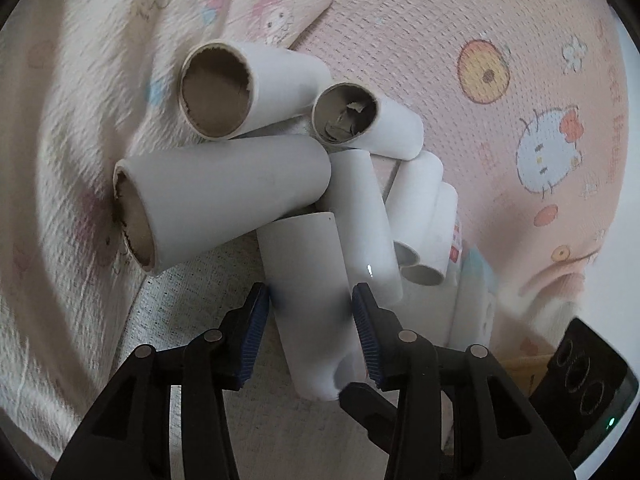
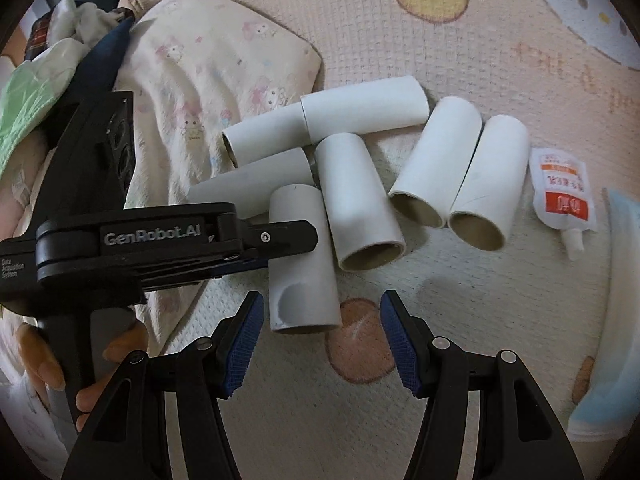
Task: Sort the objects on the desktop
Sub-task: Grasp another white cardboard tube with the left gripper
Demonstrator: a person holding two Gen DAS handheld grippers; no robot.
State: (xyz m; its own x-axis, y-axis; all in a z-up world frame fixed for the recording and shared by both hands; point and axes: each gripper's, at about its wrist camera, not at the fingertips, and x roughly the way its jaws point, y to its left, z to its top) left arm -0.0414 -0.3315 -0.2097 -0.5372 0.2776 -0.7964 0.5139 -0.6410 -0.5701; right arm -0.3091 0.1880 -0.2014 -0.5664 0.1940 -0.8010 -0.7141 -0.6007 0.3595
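Several white cardboard tubes lie in a loose cluster on a pink cartoon blanket. My left gripper (image 1: pixel 311 304) has its jaws closed against both sides of the nearest tube (image 1: pixel 308 300), which has a dented end. In the right wrist view the left gripper (image 2: pixel 288 240) comes in from the left and holds that same tube (image 2: pixel 300 264). My right gripper (image 2: pixel 322 308) is open and empty, just in front of the tube's dented end. Two tubes (image 2: pixel 460 168) lie side by side to the right.
A cream printed cloth (image 2: pixel 208 80) is bunched at the left beside the tubes. A small white and orange sachet (image 2: pixel 564 196) lies to the right, next to a light blue item (image 2: pixel 620 320) at the edge. The pink blanket (image 1: pixel 440 60) spreads behind.
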